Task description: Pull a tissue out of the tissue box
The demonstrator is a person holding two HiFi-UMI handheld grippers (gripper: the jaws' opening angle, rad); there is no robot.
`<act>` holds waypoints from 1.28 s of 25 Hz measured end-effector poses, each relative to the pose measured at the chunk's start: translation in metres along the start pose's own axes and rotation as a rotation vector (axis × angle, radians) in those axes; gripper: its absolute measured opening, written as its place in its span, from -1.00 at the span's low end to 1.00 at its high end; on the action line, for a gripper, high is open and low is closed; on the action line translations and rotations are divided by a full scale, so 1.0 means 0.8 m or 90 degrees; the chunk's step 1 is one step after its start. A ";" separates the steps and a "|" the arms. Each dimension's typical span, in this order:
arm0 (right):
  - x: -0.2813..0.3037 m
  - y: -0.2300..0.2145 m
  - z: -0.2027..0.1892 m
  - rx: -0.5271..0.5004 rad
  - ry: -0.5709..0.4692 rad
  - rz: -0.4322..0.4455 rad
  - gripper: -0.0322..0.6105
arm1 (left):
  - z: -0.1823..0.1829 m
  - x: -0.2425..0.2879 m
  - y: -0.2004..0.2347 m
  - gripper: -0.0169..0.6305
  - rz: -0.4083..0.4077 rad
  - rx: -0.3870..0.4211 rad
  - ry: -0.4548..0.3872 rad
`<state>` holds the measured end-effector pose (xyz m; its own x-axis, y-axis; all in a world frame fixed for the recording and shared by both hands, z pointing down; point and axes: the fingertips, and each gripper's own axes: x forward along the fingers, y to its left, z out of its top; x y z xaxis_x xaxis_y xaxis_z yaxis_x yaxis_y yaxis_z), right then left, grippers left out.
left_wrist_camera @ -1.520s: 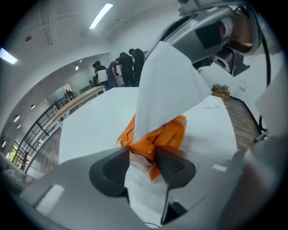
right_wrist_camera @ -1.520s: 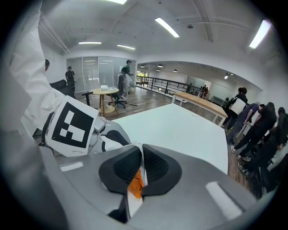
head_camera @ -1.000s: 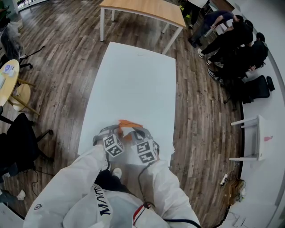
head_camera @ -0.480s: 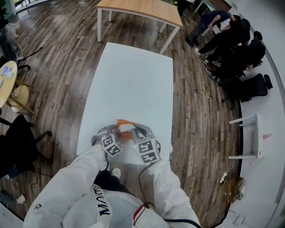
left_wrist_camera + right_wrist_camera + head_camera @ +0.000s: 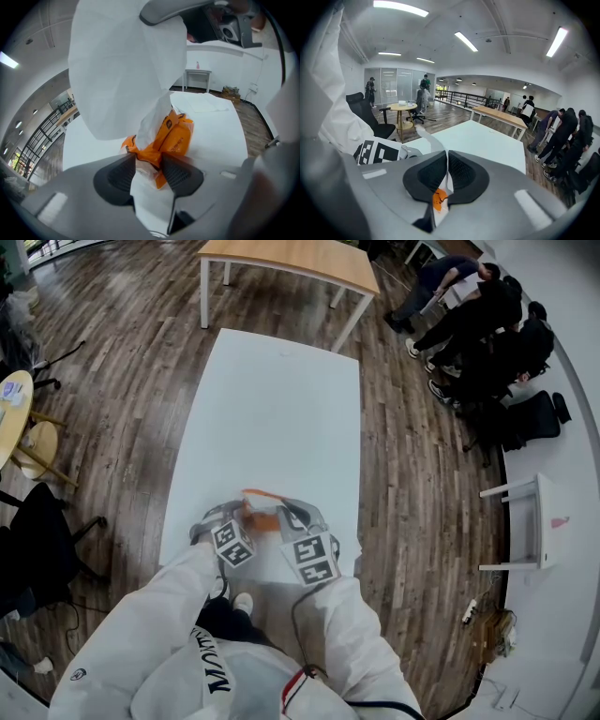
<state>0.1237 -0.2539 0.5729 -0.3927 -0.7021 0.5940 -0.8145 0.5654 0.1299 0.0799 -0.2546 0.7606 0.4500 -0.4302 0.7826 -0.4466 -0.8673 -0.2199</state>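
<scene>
I am mid-pull. My right gripper [image 5: 446, 165] has its fingers pressed together on a thin fold of the tissue [image 5: 126, 75] (a sliver of white shows between the pads). In the left gripper view the sheet hangs like a wide sail across the upper left of the frame. It narrows to a neck where it enters the orange pack [image 5: 177, 137]. The pack sits at centre frame on the white surface [image 5: 220, 133]. My left gripper [image 5: 149, 163] pinches its crinkled near end to hold it down. I judge the tail not yet free. The next move calls for a steady lift up and away with the right while the left holds firm, or the pack may come along or the sheet tear.
</scene>
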 end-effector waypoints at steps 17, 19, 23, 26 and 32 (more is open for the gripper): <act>-0.016 -0.009 0.005 0.007 -0.010 -0.021 -0.89 | 0.020 -0.012 0.010 -0.42 0.015 0.001 -0.030; -0.017 -0.009 0.007 0.007 -0.012 -0.022 -0.89 | 0.021 -0.014 0.011 -0.42 0.016 0.000 -0.032; -0.020 -0.011 0.009 0.006 -0.017 -0.027 -0.89 | 0.025 -0.019 0.013 -0.42 0.022 -0.003 -0.042; -0.023 -0.013 0.009 0.008 -0.021 -0.030 -0.89 | 0.030 -0.024 0.015 -0.43 0.027 -0.005 -0.051; -0.028 -0.014 0.011 0.008 -0.025 -0.038 -0.89 | 0.036 -0.032 0.018 -0.44 0.035 -0.009 -0.064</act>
<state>0.1379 -0.2480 0.5512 -0.3598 -0.7507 0.5540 -0.8422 0.5169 0.1534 0.0840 -0.2629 0.7206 0.4992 -0.5001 0.7076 -0.4829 -0.8386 -0.2520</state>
